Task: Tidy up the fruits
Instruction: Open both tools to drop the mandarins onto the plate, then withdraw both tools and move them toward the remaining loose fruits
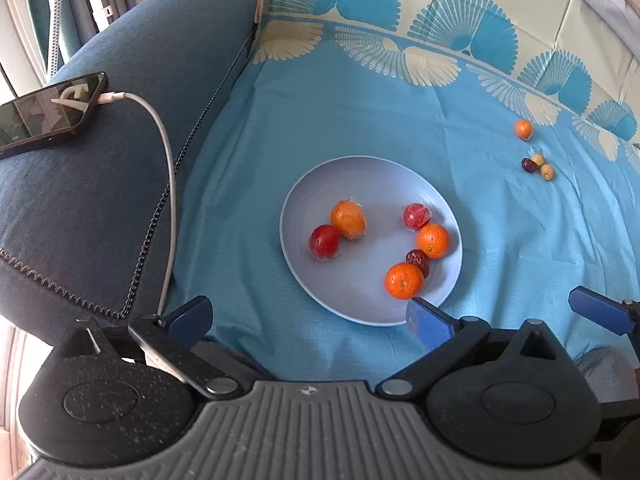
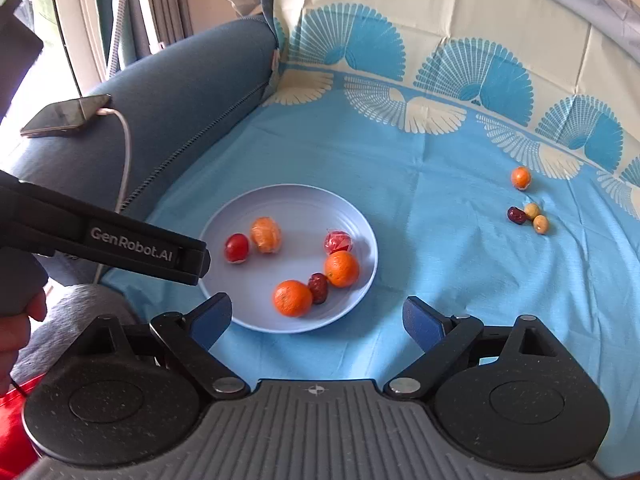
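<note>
Both our jaws gape empty above the plate (image 1: pixel 320 184) — next we reach for the orange (image 2: pixel 521 178) near the cloth's (image 2: pixel 400 168) far-right edge, gripping gently.

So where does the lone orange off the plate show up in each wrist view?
Left wrist: lone orange far right, upper half, on the blue cloth.
Right wrist: right of centre, above three small fruits.
Shared landmark: the plate, lower left of it in both.
</note>
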`<state>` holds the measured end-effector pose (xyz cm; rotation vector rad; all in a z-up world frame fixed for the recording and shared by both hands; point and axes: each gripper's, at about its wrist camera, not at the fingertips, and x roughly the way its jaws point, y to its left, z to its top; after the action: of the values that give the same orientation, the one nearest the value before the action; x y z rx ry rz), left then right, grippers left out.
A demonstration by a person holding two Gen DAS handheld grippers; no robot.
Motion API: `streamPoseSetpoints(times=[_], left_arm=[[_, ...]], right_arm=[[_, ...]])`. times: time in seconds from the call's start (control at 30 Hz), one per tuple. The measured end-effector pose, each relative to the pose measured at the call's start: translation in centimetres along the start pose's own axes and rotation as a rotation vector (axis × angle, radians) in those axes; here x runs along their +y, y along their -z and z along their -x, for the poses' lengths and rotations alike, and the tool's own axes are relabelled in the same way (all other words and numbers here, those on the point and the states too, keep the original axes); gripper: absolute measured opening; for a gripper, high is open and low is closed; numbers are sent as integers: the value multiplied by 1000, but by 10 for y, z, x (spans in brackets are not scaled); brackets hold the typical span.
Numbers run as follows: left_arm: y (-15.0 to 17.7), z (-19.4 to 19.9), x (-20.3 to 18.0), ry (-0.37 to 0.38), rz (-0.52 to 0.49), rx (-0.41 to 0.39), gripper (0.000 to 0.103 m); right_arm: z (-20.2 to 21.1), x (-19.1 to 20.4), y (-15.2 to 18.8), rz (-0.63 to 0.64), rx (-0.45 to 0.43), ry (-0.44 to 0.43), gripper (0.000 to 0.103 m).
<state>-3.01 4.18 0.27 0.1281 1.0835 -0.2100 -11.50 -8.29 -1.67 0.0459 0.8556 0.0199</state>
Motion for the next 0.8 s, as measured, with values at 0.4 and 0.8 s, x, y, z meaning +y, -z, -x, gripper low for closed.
streamPoseSetpoints(times=[0.4,0.8], left_arm=[[37,64,-8,1,-47,-85,103],[48,91,-27,-9,-87,-136,103]], right_arm=[[61,13,21,2,-73,25,95],[96,9,35,2,-133,33,97]])
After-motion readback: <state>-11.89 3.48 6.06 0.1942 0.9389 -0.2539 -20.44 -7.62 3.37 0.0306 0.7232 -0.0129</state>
